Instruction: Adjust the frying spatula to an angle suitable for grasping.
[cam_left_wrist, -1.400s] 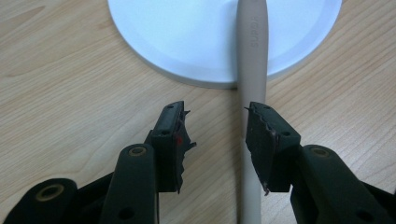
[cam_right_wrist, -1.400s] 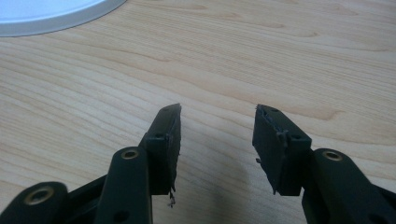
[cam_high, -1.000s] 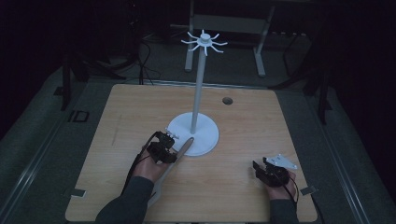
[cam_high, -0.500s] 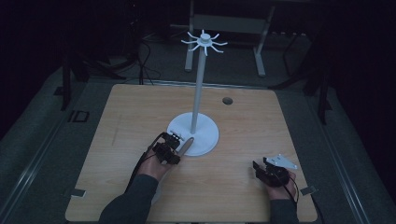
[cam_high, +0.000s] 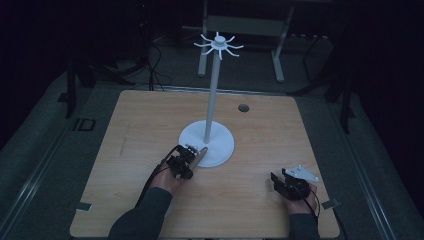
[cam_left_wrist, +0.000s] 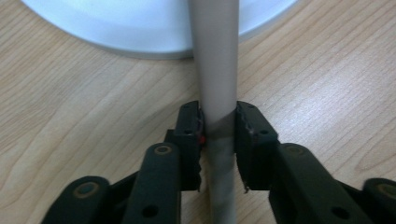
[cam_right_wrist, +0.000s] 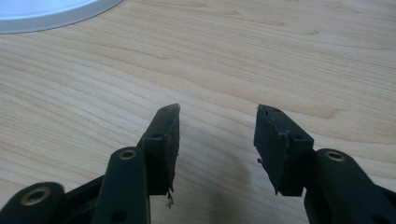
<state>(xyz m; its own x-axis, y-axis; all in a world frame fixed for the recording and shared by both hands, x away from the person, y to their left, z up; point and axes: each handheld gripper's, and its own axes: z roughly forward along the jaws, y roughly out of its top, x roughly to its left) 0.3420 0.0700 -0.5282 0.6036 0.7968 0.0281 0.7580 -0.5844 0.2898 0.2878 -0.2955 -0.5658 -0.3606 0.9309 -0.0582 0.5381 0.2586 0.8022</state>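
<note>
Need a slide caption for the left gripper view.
Left gripper shut on a grey rod, white stand base just ahead.

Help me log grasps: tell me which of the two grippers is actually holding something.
The left gripper, beside the white stand's base: its jaws are clamped on a grey rod. The right gripper has its jaws spread over bare table.

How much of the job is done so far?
Done: the left gripper has shut on a grey rod. In hand: the rod's far end reaches over the white stand's base. Left: nothing hangs on the stand's top hooks, and the right gripper waits open.
</note>
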